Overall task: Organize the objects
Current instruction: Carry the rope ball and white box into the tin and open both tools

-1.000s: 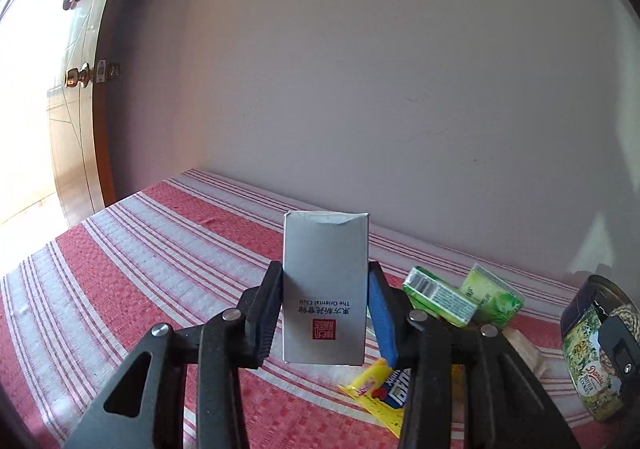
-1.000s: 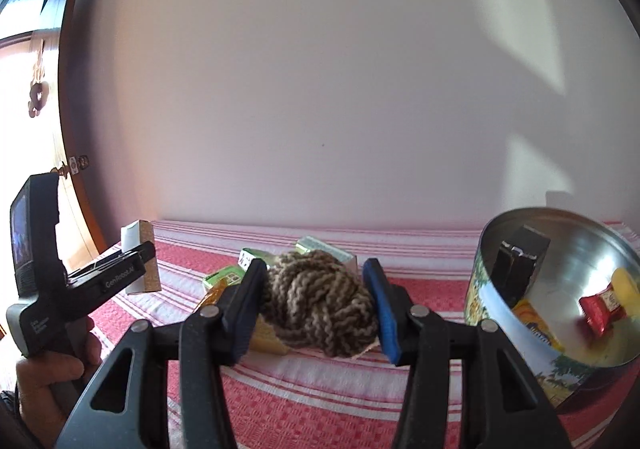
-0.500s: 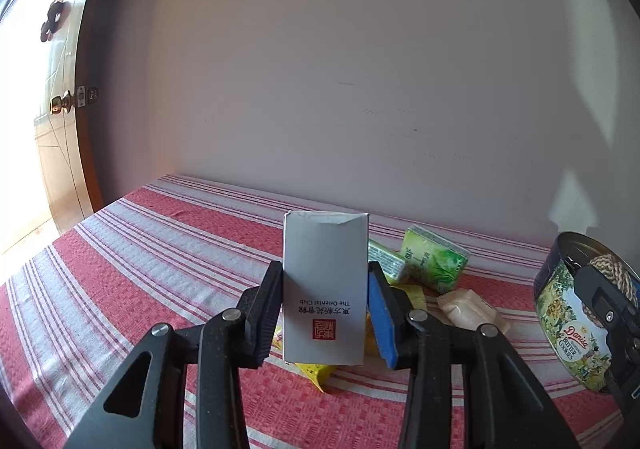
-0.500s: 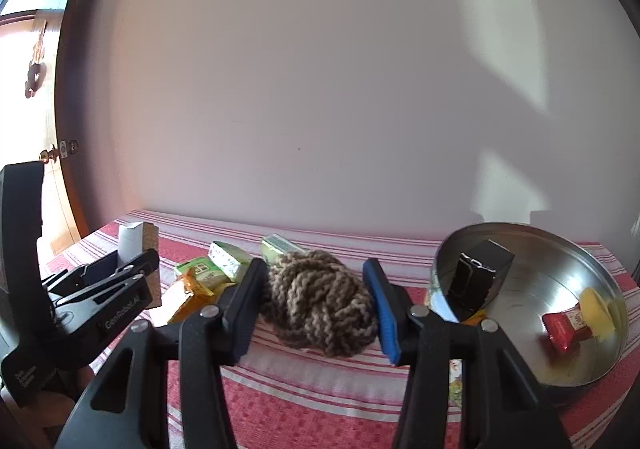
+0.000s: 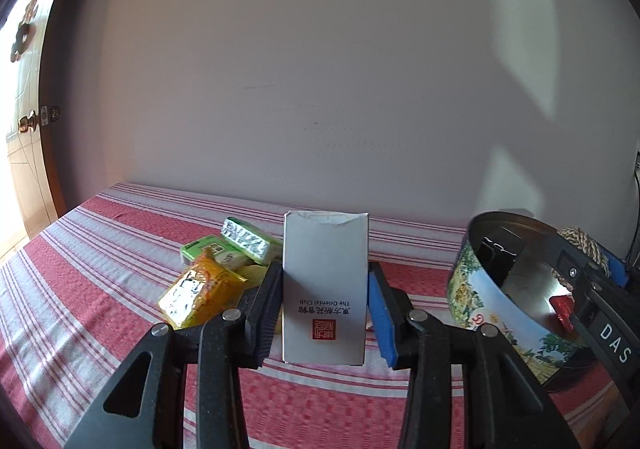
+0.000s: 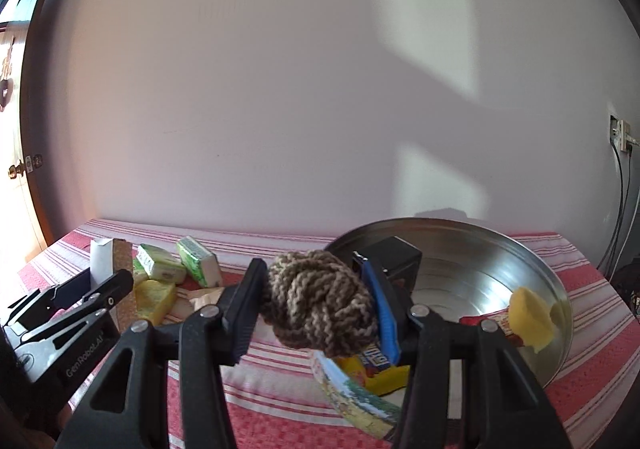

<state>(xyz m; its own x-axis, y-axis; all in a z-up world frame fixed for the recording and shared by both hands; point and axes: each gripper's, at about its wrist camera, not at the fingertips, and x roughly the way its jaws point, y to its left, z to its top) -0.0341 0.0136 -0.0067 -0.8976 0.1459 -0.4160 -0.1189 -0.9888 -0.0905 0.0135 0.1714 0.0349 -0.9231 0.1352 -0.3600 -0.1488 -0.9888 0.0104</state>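
Note:
My left gripper (image 5: 324,289) is shut on an upright grey-white carton (image 5: 325,285) with a red seal, held above the striped cloth. My right gripper (image 6: 318,299) is shut on a brown knotted rope ball (image 6: 320,305), held over the near rim of a round metal tin (image 6: 472,273). The tin (image 5: 492,301) holds a black box (image 6: 396,255), a yellow piece (image 6: 530,313) and a red packet (image 6: 486,323). In the left wrist view the rope ball (image 5: 582,245) peeks over the tin's right rim. The left gripper with its carton (image 6: 102,259) shows at the right view's left edge.
Green soap-like packets (image 5: 240,245) and a yellow-orange sachet (image 5: 200,289) lie loose on the red-striped tablecloth (image 5: 100,269) left of the tin. A plain wall rises behind the table. A wooden door (image 5: 24,153) stands at far left, a wall socket with cables (image 6: 620,137) at far right.
Both grippers have swung right along the table, still holding the carton and the rope ball. The tin has come closer in both views and the rope ball now hangs over its rim.

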